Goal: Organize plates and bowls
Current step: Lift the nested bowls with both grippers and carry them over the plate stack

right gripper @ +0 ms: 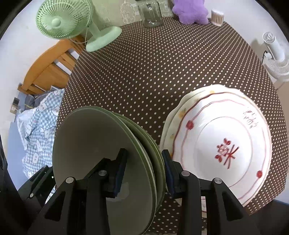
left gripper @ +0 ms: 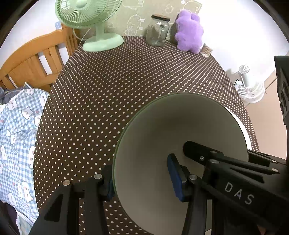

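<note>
In the right wrist view, my right gripper [right gripper: 143, 171] is shut on a tilted stack of pale green plates [right gripper: 94, 144], its jaws clamping the near rim above the dotted tablecloth [right gripper: 153, 68]. To the right a white plate with red patterns [right gripper: 225, 148] lies on a second white plate [right gripper: 173, 117]. In the left wrist view, my left gripper [left gripper: 142, 179] has its jaws around the near left rim of the green plate [left gripper: 171, 126]; whether they press it is unclear. The other gripper's black arm [left gripper: 234, 162] reaches over the plate from the right.
At the table's far edge stand a green desk fan [left gripper: 94, 23], a glass jar [left gripper: 159, 30], a purple plush toy [left gripper: 189, 30] and a tub of cotton swabs [right gripper: 217, 17]. A wooden bed frame [left gripper: 36, 57] and checked bedding [left gripper: 18, 135] lie left. A white fan [right gripper: 276, 56] stands right.
</note>
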`<state>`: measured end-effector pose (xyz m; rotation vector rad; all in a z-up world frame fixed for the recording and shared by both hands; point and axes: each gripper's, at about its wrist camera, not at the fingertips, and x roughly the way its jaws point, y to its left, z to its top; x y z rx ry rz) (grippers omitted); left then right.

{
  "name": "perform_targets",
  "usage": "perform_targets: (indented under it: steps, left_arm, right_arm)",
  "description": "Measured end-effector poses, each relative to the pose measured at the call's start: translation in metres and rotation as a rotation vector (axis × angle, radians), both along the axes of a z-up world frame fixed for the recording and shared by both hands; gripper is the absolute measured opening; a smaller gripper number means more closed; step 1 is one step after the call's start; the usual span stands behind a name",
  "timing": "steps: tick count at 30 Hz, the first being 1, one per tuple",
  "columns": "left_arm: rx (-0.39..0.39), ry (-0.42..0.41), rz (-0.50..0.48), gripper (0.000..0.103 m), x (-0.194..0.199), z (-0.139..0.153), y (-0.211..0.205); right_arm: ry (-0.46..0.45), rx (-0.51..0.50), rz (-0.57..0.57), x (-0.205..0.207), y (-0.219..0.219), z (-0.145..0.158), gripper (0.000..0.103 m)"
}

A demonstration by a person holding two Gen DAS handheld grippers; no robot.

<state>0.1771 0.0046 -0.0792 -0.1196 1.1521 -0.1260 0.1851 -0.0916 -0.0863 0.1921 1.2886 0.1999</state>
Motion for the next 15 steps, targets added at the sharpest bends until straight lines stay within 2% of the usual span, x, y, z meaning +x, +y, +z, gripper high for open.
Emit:
perform_targets:
  steps: [15]
  left_arm:
    - [0.003,-0.05,-0.002,0.049,-0.006,0.031,-0.056]
  right_arm:
    - [-0.052,-0.009,0.011,-0.015,-0.061,0.04,0.042]
